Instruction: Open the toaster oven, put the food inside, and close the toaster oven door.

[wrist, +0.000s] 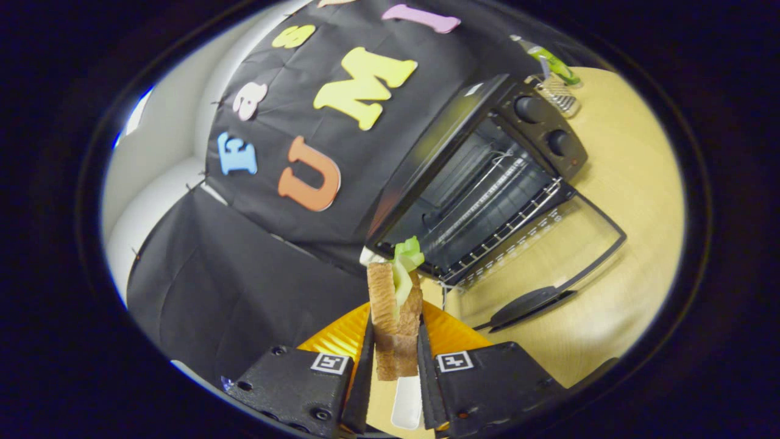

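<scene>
My gripper (396, 356) is shut on a sandwich (396, 311): two toasted bread slices with green lettuce sticking out at the far end and a white layer showing near my fingers. Both fingers press on its sides and hold it above an orange plate (451, 335). Beyond the sandwich stands the black toaster oven (481, 158). Its glass door (542, 256) lies folded down flat toward me, handle at the near edge. A wire rack (506, 225) sits in the open cavity, which has nothing on it. Two knobs (545, 125) are on the oven's panel.
The oven stands on a light wooden table (634, 183). Behind the oven are a green-and-clear bottle (548, 58) and a small patterned glass (563, 97). Black cloth hangs as the booth's wall behind and beside the oven.
</scene>
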### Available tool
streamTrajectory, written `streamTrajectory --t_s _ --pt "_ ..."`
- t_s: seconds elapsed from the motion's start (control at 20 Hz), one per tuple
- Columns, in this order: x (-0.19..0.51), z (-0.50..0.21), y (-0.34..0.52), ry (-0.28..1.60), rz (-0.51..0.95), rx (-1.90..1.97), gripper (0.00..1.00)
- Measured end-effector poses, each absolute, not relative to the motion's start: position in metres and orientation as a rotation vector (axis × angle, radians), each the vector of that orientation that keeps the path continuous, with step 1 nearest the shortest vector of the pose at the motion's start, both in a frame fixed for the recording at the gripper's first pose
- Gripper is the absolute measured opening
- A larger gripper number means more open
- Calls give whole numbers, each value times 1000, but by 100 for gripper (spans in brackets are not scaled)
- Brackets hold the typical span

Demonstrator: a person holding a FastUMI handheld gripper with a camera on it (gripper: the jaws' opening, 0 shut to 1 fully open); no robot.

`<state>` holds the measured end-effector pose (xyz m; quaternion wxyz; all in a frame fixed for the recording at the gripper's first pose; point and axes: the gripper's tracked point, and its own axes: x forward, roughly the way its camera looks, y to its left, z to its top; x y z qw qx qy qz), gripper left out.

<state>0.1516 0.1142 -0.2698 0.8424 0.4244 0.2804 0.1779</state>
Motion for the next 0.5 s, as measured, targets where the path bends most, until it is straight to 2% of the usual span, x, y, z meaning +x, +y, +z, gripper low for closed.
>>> streamTrajectory --t_s 0.25,0.4,0.5 --pt "194 -308 75 600 141 1075 39" --pt "218 -290 80 532 178 1139 39" --pt "243 -293 71 491 134 1154 39"
